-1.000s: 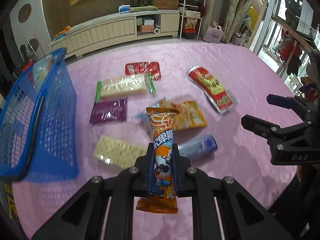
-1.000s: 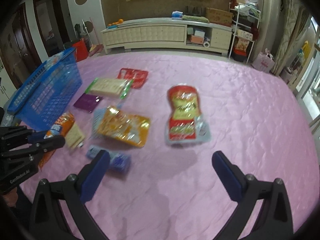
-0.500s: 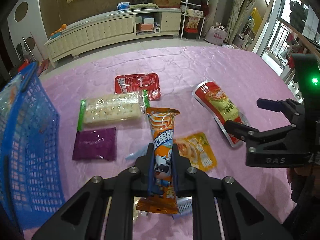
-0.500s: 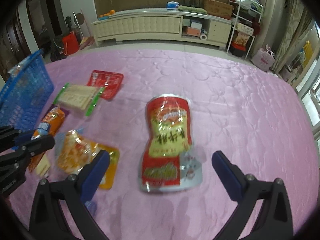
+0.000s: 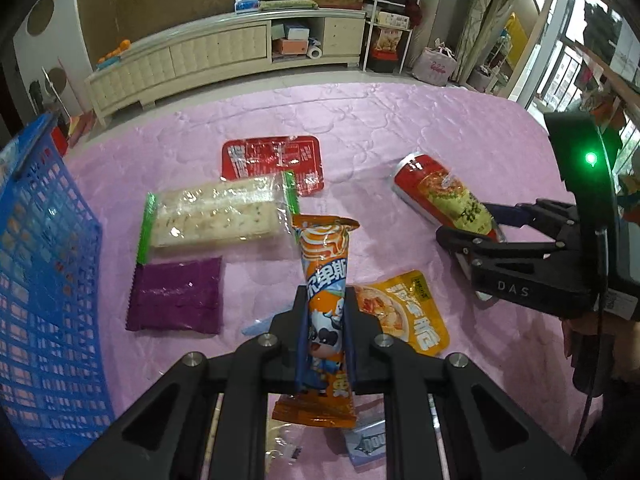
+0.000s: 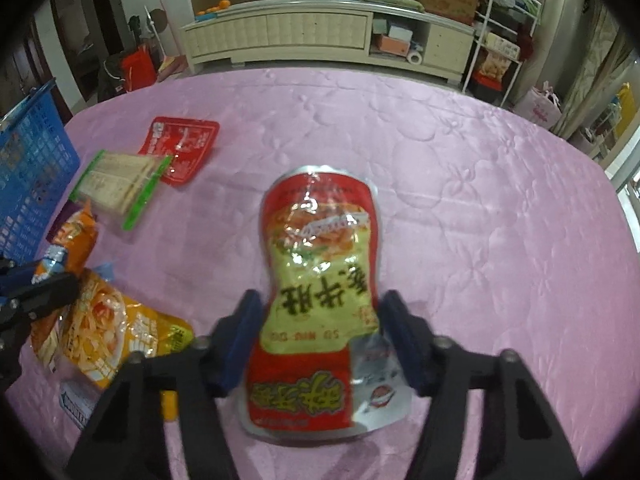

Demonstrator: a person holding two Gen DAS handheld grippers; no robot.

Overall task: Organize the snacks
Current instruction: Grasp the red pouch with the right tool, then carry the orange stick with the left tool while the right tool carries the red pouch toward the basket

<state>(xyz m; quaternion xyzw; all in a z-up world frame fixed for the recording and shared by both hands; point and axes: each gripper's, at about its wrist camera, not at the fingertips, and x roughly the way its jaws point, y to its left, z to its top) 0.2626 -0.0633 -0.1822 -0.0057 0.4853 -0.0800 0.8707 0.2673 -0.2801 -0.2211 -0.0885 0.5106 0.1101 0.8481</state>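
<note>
Two claws (image 5: 325, 334) (image 6: 321, 334), one basket (image 5: 44, 280), seven snack packs

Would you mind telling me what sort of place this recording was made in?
Most likely a home living room. A long cream media cabinet with open cubbies lines the far wall, a white wire shelf rack holds household clutter, and the snacks lie on a table under a quilted pink cloth.
</note>
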